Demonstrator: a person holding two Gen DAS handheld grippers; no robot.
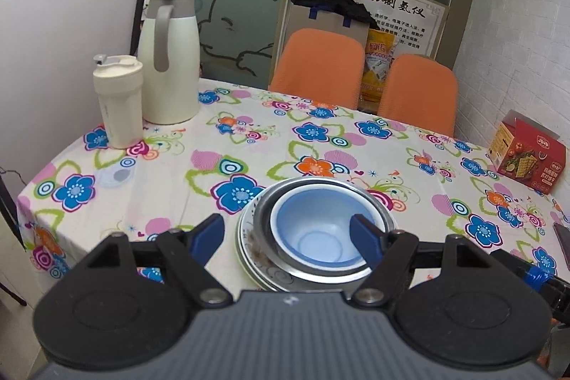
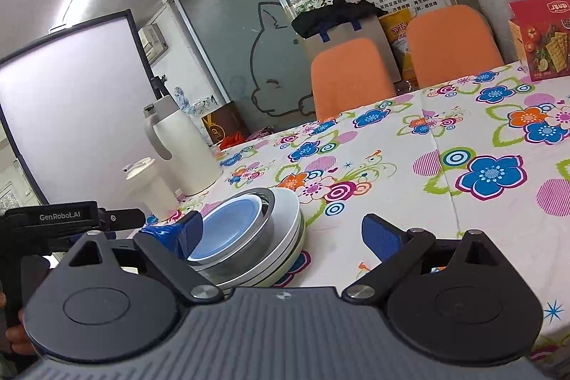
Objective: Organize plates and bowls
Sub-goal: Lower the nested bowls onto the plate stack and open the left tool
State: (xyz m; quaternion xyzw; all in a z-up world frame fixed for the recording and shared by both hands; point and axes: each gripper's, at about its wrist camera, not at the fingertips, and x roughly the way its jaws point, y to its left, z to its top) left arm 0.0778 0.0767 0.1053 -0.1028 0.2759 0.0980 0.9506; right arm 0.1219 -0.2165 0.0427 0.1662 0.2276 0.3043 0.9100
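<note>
We see a smooth round blue bowl (image 1: 313,234) nested in a shiny steel bowl (image 1: 383,219) atop stacked glossy plates (image 1: 249,248), both grippers, left (image 1: 290,235) and right (image 2: 281,234), spread wide around that stack.

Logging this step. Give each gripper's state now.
Left gripper: open, holding nothing, above the blue bowl.
Right gripper: open, empty.
</note>
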